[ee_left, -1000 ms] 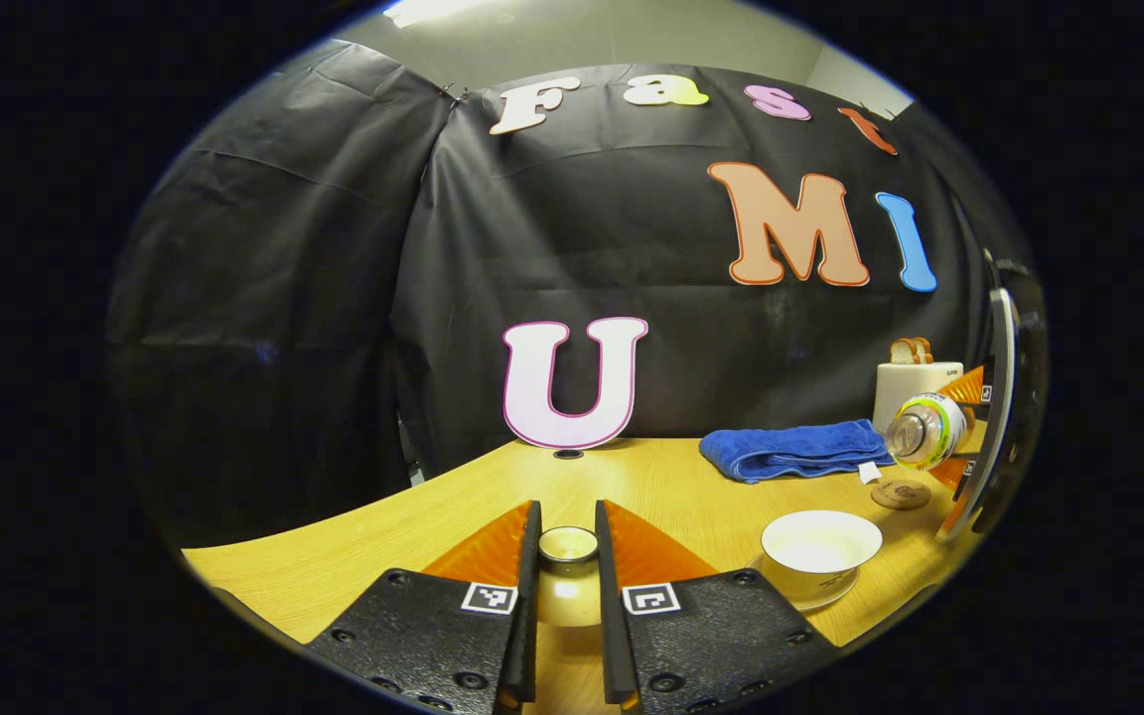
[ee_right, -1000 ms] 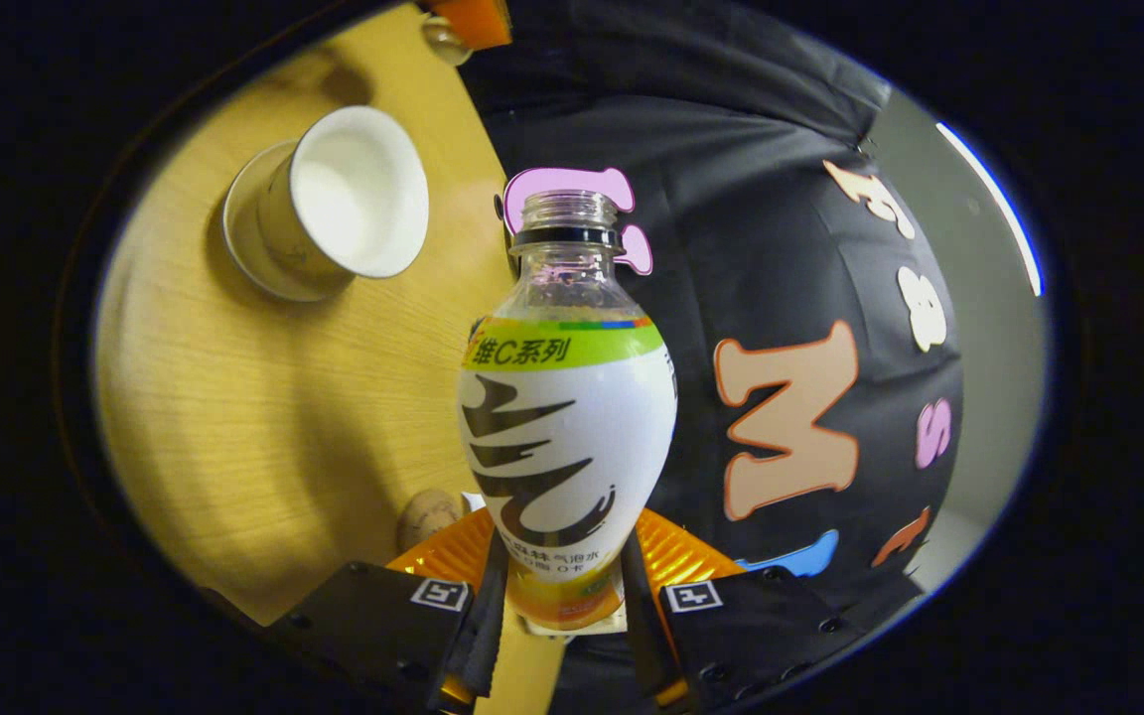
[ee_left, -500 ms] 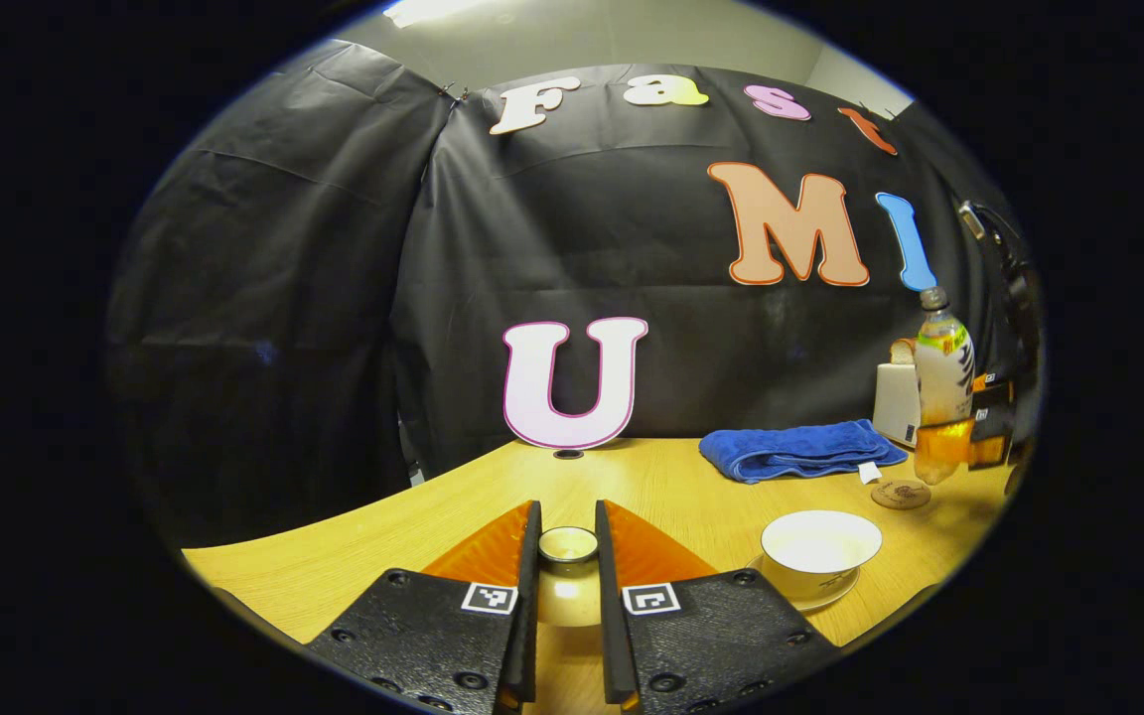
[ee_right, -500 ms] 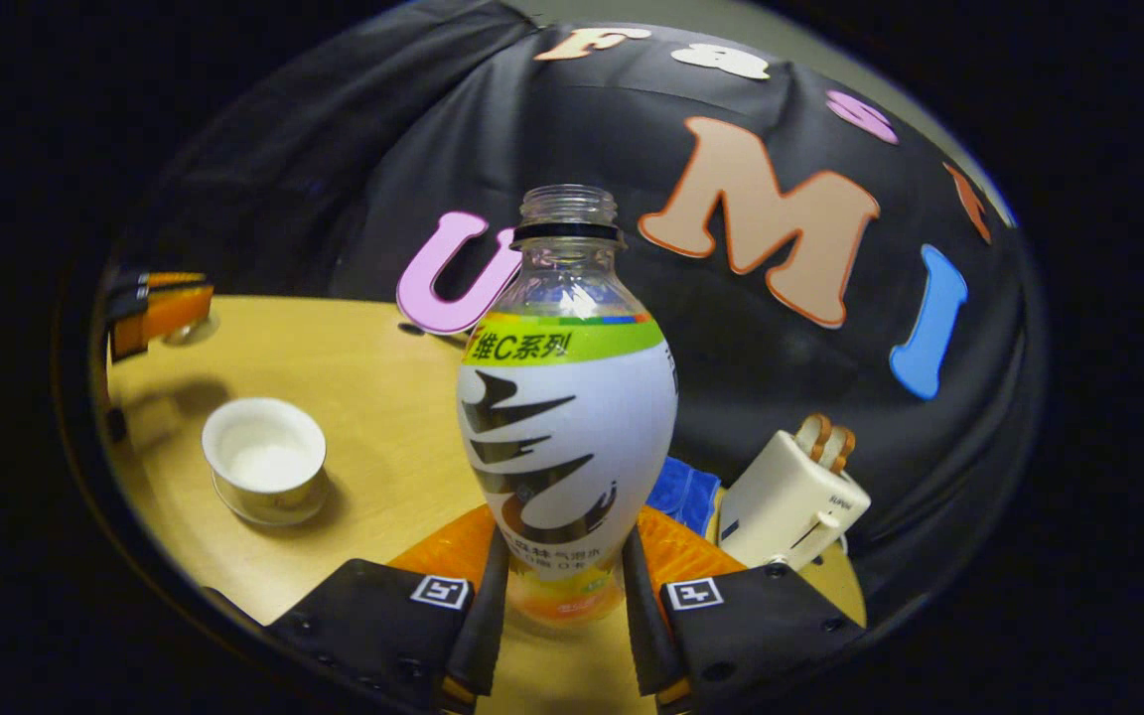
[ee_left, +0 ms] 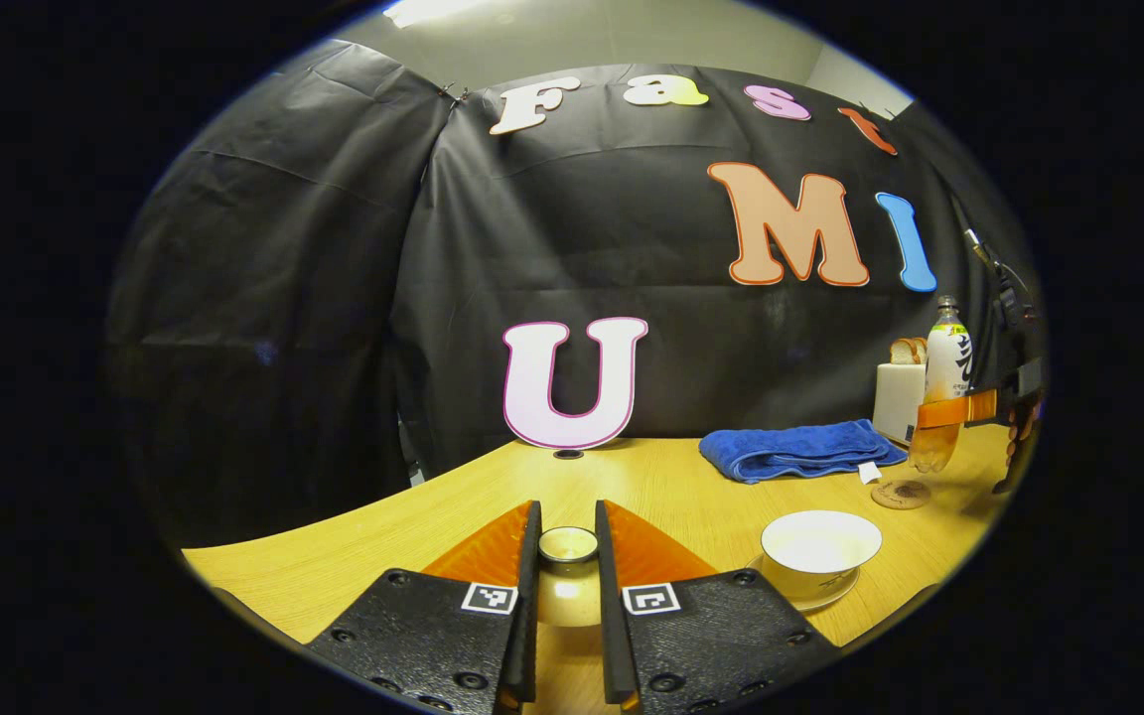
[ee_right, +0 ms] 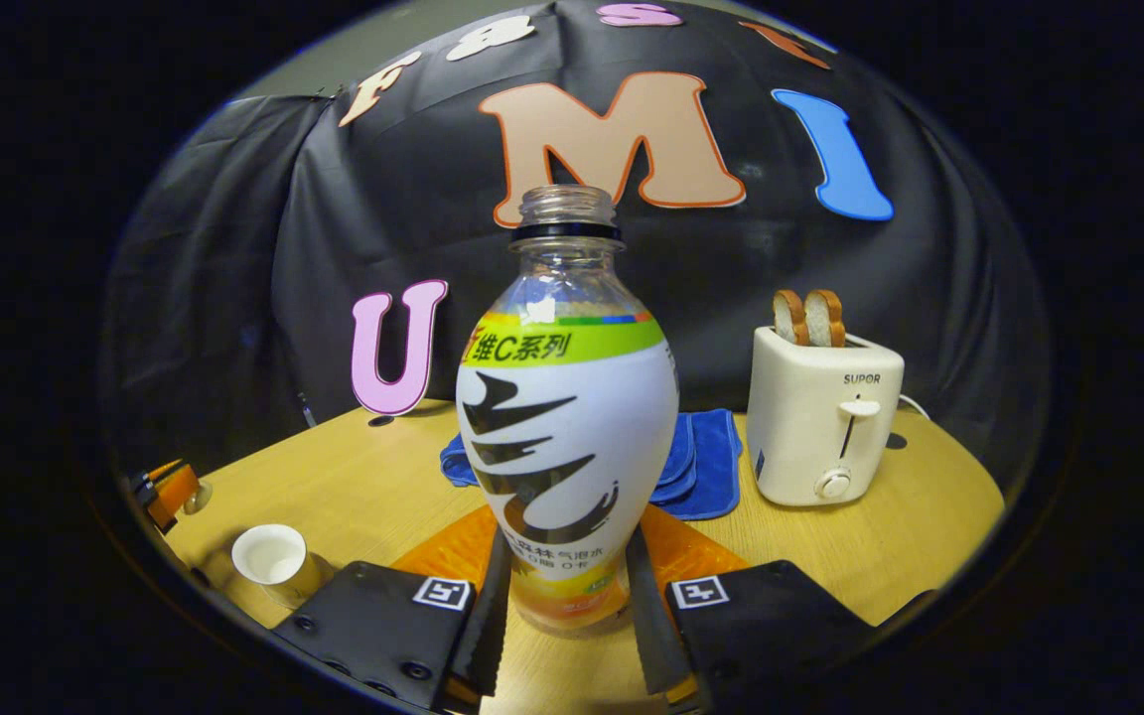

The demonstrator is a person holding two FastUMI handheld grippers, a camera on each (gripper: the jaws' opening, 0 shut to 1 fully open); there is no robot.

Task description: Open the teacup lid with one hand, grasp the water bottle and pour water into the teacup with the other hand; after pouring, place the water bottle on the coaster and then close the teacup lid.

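Left gripper view: the left gripper (ee_left: 568,556) pinches the teacup lid (ee_left: 568,545) by its knob above the wooden table (ee_left: 651,487). To the right stands the open teacup (ee_left: 819,546) on its saucer, then the coaster (ee_left: 900,494), with the upright water bottle (ee_left: 941,397) just above it. Right gripper view: the right gripper (ee_right: 562,596) clamps the bottle's lower body; a blue towel (ee_right: 696,462) and toaster (ee_right: 823,417) stand behind.

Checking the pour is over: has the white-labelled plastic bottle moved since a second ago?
Yes: the bottle swung from tipped to upright, now hovering just above the round coaster.
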